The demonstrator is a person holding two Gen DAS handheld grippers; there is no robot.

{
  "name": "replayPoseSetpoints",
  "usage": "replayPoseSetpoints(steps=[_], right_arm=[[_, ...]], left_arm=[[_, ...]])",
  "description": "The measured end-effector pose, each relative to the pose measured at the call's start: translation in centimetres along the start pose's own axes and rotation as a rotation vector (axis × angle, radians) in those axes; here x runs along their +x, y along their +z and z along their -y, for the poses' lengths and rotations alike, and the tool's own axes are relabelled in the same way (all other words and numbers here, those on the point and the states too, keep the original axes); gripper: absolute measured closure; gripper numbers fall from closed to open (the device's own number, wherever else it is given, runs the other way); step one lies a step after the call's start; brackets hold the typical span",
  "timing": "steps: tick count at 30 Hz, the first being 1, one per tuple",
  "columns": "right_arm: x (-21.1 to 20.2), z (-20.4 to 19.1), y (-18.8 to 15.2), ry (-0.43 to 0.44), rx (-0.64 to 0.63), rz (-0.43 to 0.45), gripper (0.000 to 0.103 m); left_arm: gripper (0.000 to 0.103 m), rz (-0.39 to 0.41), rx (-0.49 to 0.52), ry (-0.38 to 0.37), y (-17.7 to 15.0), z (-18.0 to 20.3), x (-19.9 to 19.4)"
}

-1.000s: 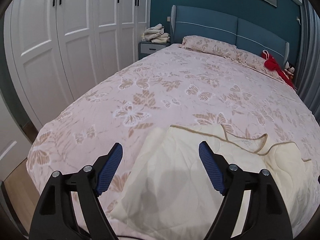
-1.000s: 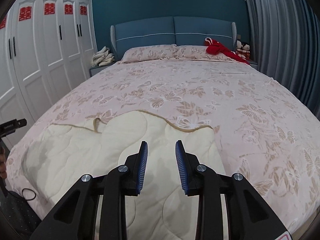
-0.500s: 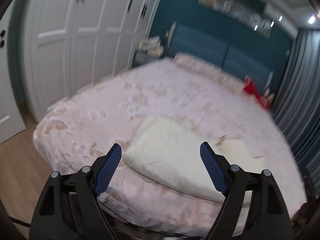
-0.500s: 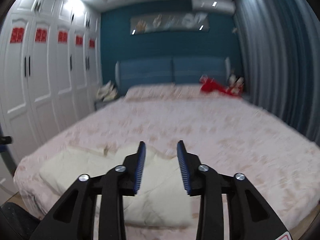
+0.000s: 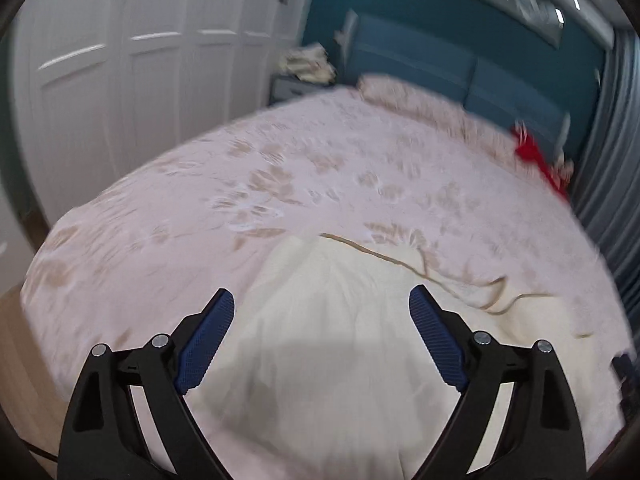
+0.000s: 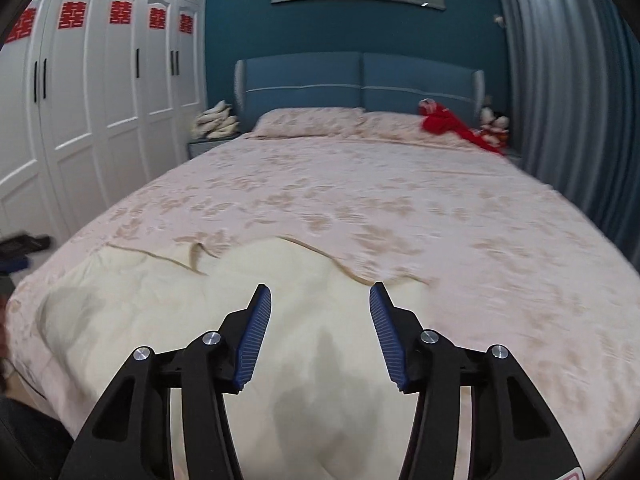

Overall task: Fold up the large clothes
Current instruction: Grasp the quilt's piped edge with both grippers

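Red paper double-happiness characters (image 6: 71,14) are stuck on the upper panels of the white panelled wardrobe doors (image 6: 120,128); 5 of them show in the right wrist view, and they are the only writing that can be read. Any label on the garment is too blurred to make out.

The cream quilted garment with tan edge piping (image 6: 168,312) lies spread flat on the near end of the pink butterfly-print bedspread (image 6: 400,200), its piped edge running across the bed just beyond both grippers.

The left black two-finger gripper with blue ribbed pads (image 5: 322,300) hangs above the garment's left part with its jaws wide apart; they have just been opening, and nothing is between the pads, only cloth seen beneath. The right black gripper with blue ribbed pads (image 6: 320,292) hangs above the garment's right part, its jaws about half spread and also just opening, with nothing held.

At the far end are 2 matching pillows (image 6: 308,122), a blue padded headboard (image 6: 360,80) and a red cloth bundle (image 6: 444,122).
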State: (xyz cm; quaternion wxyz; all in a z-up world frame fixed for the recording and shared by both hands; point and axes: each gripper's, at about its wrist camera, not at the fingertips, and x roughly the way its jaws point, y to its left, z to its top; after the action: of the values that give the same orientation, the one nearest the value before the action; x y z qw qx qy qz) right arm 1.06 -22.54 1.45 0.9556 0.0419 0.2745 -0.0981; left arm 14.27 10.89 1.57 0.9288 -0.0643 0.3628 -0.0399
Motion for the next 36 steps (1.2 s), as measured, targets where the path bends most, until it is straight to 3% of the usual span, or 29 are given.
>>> replayPoseSetpoints(steps=[3, 6, 7, 8, 9, 10, 12, 16, 20, 24, 25, 26, 28, 31, 33, 35, 36], right_arm=[[4.7, -1.6, 1.6, 0.015, -0.017, -0.033, 0.053], [8.8, -2.0, 2.5, 0.013, -0.012, -0.073, 0.05], [10.6, -2.0, 2.5, 0.023, -0.002, -0.126, 0.052], [12.3, -1.9, 2.1, 0.039, 0.013, -0.179, 0.073], [13.6, -2.0, 1.6, 0.058, 0.021, -0.228, 0.097], [14.5, -2.1, 1.4, 0.061, 0.02, -0.26, 0.103], [14.8, -2.2, 1.2, 0.074, 0.014, -0.251, 0.103], [12.6, -2.1, 4.2, 0.029, 0.032, -0.106, 0.103], [13.1, -1.0, 5.6, 0.021, 0.057, -0.092, 0.103], [11.6, 0.9, 4.5, -0.005, 0.088, -0.118, 0.102], [11.1, 1.7, 3.9, -0.032, 0.094, -0.132, 0.092], [10.8, 2.3, 3.5, -0.056, 0.099, -0.139, 0.069], [10.1, 4.3, 2.2, -0.141, 0.143, -0.138, 0.046], [10.9, 6.6, 0.8, -0.172, 0.214, -0.193, 0.046], [12.6, 7.3, 0.0, -0.14, 0.243, -0.264, 0.056], [13.8, 7.0, -0.2, -0.11, 0.229, -0.293, 0.09], [13.9, 6.7, 0.1, -0.099, 0.218, -0.285, 0.094]], left_arm=[[0.016, -0.035, 0.048, 0.078, 1.4, 0.5, 4.8], [0.016, -0.182, -0.067, 0.003, 2.3, -1.6, 9.3], [0.028, -0.221, -0.104, -0.025, 2.3, -2.3, 10.6], [0.045, -0.24, -0.12, -0.046, 1.9, -2.5, 11.0], [0.071, -0.273, -0.128, -0.074, 1.7, -2.6, 11.8], [0.084, -0.279, -0.124, -0.1, 1.6, -2.5, 12.0], [0.092, -0.237, -0.087, -0.112, 1.8, -1.7, 11.3], [0.094, -0.085, -0.094, -0.115, 4.3, -1.6, 8.9], [0.093, -0.104, -0.101, -0.017, 4.4, -1.8, 12.5], [0.093, -0.151, -0.097, 0.038, 2.8, -2.3, 15.6], [0.093, -0.149, -0.095, 0.04, 2.8, -2.5, 15.5], [0.093, -0.141, -0.089, 0.043, 2.6, -2.4, 15.6], [0.093, -0.136, -0.086, 0.045, 2.4, -2.4, 15.5], [0.092, -0.133, -0.084, 0.045, 2.3, -2.5, 15.4], [0.092, -0.13, -0.074, 0.051, 2.2, -2.3, 15.3], [0.093, -0.126, -0.072, 0.052, 2.4, -2.3, 15.0], [0.093, -0.119, -0.075, 0.052, 2.6, -2.3, 14.7]])
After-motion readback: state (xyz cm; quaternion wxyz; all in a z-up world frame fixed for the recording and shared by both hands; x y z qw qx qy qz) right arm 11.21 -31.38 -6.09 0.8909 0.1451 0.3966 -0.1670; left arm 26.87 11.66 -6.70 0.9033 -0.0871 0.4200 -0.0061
